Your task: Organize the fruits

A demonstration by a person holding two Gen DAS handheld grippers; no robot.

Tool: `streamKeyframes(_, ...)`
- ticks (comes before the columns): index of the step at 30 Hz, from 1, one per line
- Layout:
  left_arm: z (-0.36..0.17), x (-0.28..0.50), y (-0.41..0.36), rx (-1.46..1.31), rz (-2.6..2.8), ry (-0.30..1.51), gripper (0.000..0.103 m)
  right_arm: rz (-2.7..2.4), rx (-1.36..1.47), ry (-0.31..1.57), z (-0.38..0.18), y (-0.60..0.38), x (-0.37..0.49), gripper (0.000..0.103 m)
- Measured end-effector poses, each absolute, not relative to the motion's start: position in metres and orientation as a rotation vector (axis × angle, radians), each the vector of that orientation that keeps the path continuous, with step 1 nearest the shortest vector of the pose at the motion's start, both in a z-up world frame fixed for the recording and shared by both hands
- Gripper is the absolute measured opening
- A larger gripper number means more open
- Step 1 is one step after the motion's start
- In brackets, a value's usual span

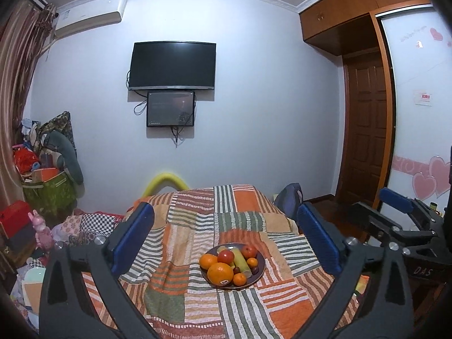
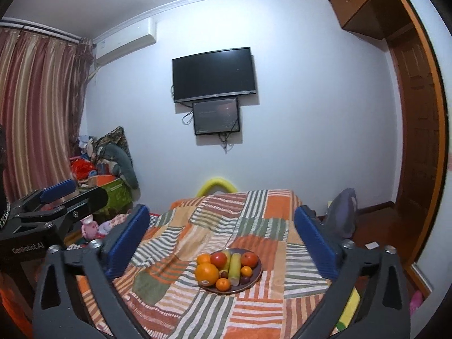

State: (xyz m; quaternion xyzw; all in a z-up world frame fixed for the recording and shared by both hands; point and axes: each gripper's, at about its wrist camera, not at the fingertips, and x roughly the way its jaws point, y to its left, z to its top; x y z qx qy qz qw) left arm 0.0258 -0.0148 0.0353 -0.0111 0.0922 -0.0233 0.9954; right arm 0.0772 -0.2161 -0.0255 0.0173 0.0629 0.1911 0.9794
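Left wrist view, my left gripper (image 1: 224, 236): blue-padded black fingers spread wide, nothing between them.
Cloth: patchwork striped orange, green and white blanket (image 1: 183, 254) covering the surface below me.
Fruit: round dark plate (image 1: 261, 268) on the blanket between my fingers, piled with oranges, red apples, a pale green stick and small dark fruits.
Right edge: my right gripper (image 1: 395, 212) seen from the side.
Right wrist view, my right gripper: blue-padded fingers equally wide, empty.
Fruit: same plate ahead, centred between the fingers, touching neither.
Left edge: my left gripper from the side.
Wall: black television (image 2: 214, 73) hanging ahead.
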Motion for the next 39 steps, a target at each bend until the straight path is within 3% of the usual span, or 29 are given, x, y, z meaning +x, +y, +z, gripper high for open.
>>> streamKeyframes(39,0.024,0.029,-0.02,-0.004,-0.043,0.193,0.103,0.374,0.02,0.124,-0.025,-0.218,0.068,0.103)
